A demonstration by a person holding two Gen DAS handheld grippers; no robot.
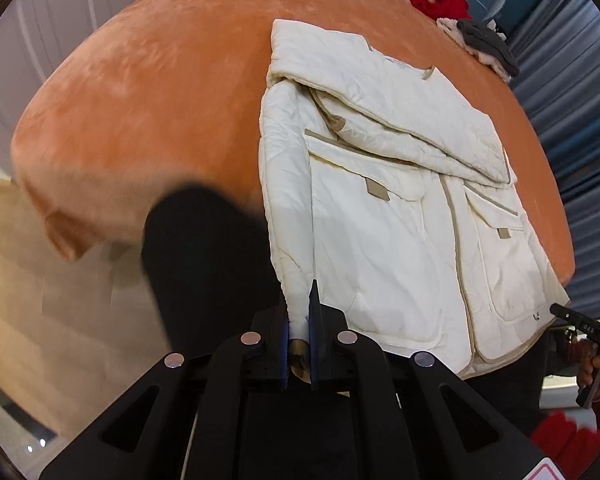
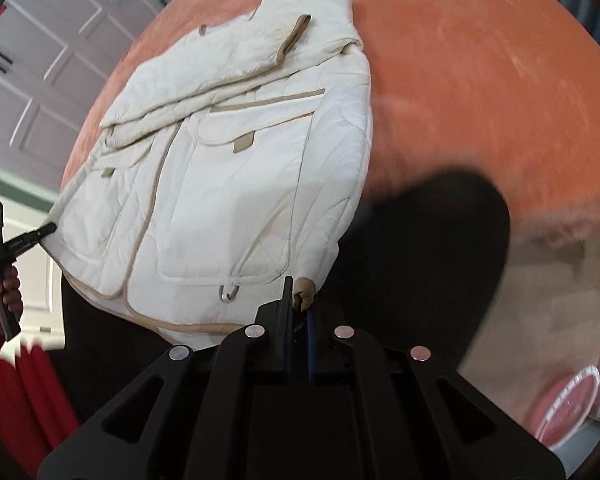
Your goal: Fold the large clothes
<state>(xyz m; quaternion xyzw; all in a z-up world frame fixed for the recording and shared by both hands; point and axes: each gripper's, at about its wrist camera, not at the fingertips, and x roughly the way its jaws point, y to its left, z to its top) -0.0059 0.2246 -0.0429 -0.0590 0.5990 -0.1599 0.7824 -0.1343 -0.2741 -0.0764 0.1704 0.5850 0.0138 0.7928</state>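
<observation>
Your left claw [image 1: 299, 334] pinches the jacket [image 1: 384, 216] hem corner; your right claw [image 2: 298, 312] pinches the opposite corner. The jacket stretches ahead of both claws across the orange bed [image 1: 160, 92].

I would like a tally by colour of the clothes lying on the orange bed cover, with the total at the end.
Cream white: 1, the quilted jacket, sleeves folded over its front, its two bottom corners pinched by the left tongs and right tongs
Red: 1, a crumpled garment
Dark grey: 1, a garment
Pale, under the grey one: 1
Total: 4
</observation>
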